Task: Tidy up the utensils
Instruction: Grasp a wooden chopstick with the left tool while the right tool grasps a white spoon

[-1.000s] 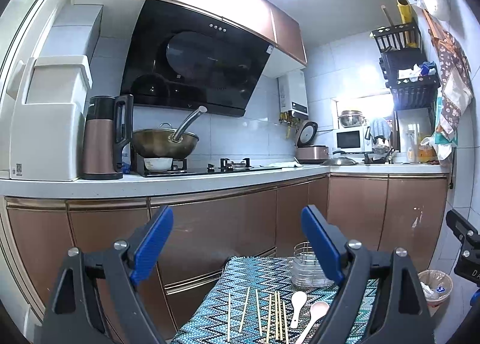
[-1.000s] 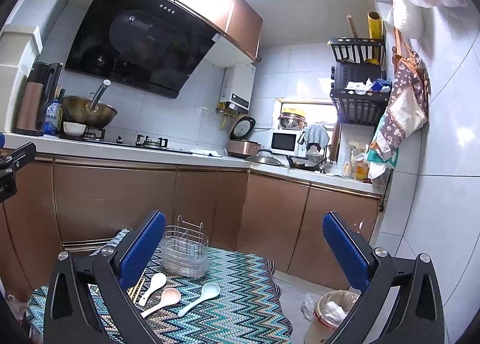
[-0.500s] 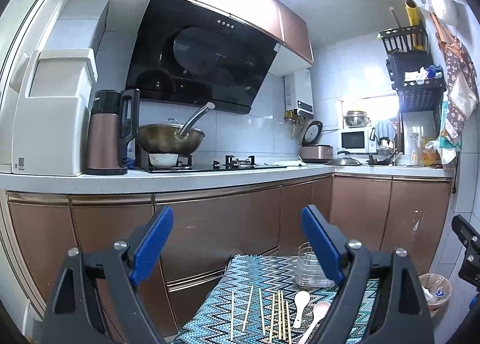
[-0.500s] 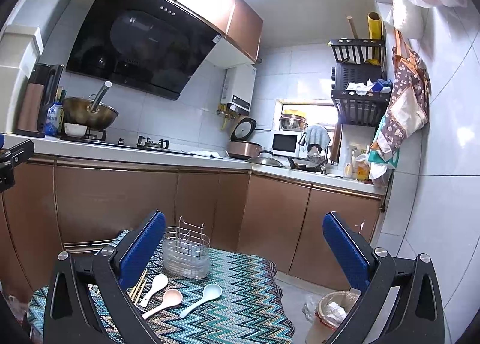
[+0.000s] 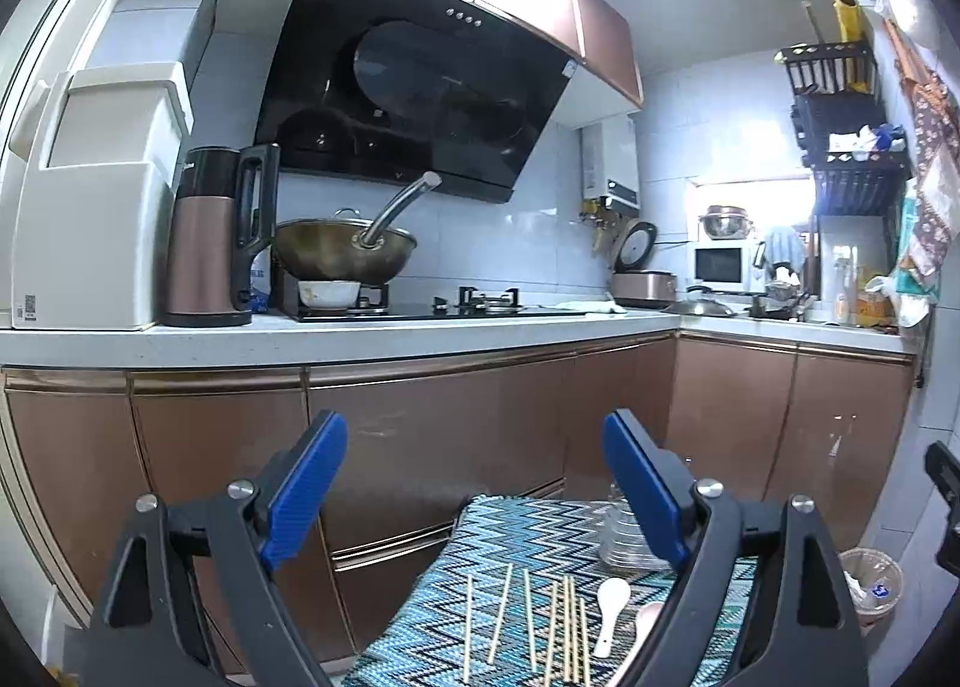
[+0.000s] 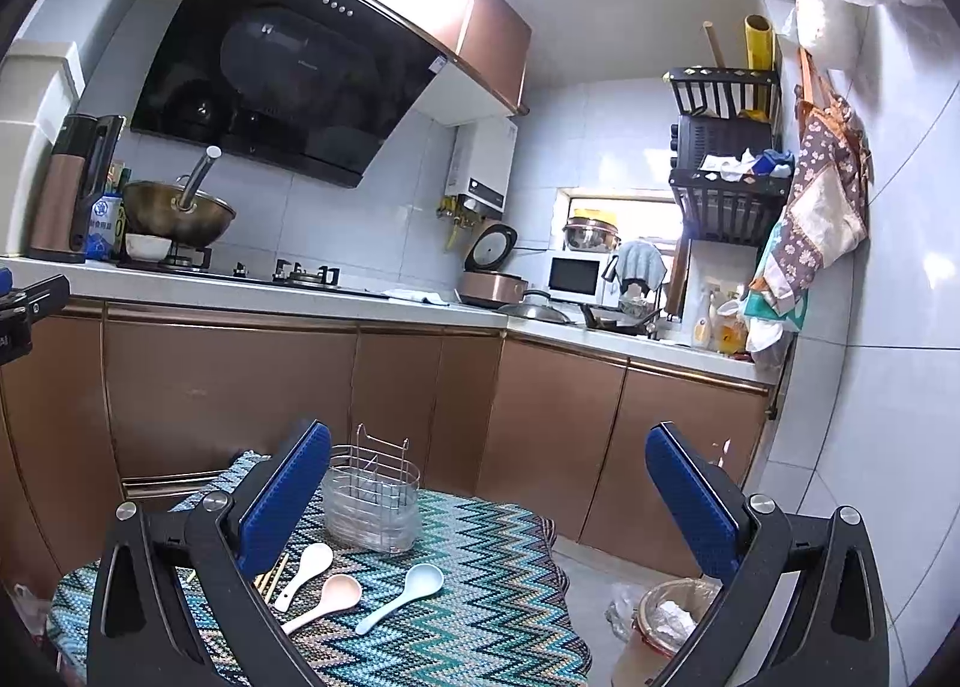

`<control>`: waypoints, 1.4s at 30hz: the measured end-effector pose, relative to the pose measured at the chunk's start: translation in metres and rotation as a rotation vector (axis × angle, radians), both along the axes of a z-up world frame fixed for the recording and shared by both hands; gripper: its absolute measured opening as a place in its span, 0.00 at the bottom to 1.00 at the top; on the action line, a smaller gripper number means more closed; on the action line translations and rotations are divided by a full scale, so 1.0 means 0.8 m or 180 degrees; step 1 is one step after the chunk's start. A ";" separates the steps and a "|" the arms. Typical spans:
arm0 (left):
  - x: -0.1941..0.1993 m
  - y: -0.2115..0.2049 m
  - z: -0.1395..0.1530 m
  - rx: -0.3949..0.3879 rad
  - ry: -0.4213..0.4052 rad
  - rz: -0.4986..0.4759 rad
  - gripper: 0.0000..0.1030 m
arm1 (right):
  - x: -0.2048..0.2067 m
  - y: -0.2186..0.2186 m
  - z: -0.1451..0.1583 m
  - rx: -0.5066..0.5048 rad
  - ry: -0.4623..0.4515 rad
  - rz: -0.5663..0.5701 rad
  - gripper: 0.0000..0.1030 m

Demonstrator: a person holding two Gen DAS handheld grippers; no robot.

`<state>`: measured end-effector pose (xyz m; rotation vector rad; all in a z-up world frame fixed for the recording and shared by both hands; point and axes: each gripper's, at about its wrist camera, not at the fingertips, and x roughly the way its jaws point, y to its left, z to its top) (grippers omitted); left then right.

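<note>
A small table with a zigzag cloth point(image 6: 480, 615) holds a clear utensil caddy with a wire rack point(image 6: 372, 507). In front of it lie a white spoon point(image 6: 306, 570), a pink spoon point(image 6: 327, 600) and a light blue spoon point(image 6: 405, 594). Several wooden chopsticks point(image 5: 540, 621) lie side by side left of the spoons. The white spoon point(image 5: 612, 609) also shows in the left wrist view. My left gripper point(image 5: 474, 501) is open and empty above the table's near side. My right gripper point(image 6: 489, 507) is open and empty, held above the table.
Brown kitchen cabinets point(image 5: 420, 435) stand behind the table under a white counter with a kettle point(image 5: 210, 243), a wok point(image 5: 342, 255) and a stove. A bin with a liner point(image 6: 666, 621) stands on the floor right of the table.
Both views have drifted slightly; the table and utensils sit a little lower in the left wrist view. Both grippers stay open and empty.
</note>
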<state>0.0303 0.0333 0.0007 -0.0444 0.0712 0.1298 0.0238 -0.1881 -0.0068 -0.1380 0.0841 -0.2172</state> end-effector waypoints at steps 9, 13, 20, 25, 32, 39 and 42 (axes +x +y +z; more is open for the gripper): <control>0.092 0.025 -0.022 -0.0117 0.0737 -0.0390 0.84 | 0.051 -0.031 -0.021 0.0213 0.0335 0.0134 1.00; 0.154 0.022 -0.060 -0.0275 0.1354 -0.0695 0.84 | 0.089 -0.047 -0.045 0.0291 0.0649 0.0187 1.00; 0.261 0.006 -0.143 -0.0720 0.2273 -0.1043 0.83 | 0.168 -0.081 -0.109 0.0654 0.1271 0.0436 1.00; 0.321 -0.010 -0.198 -0.0840 0.2746 -0.1107 0.70 | 0.221 -0.110 -0.165 0.1009 0.1693 0.0582 0.82; 0.401 -0.042 -0.266 -0.0752 0.3293 -0.1157 0.42 | 0.281 -0.133 -0.227 0.1339 0.2106 0.0829 0.61; 0.444 -0.054 -0.305 -0.0656 0.3624 -0.1133 0.29 | 0.329 -0.145 -0.264 0.1536 0.2350 0.0996 0.51; 0.454 -0.061 -0.318 -0.0610 0.3720 -0.1137 0.24 | 0.340 -0.149 -0.276 0.1550 0.2424 0.1026 0.51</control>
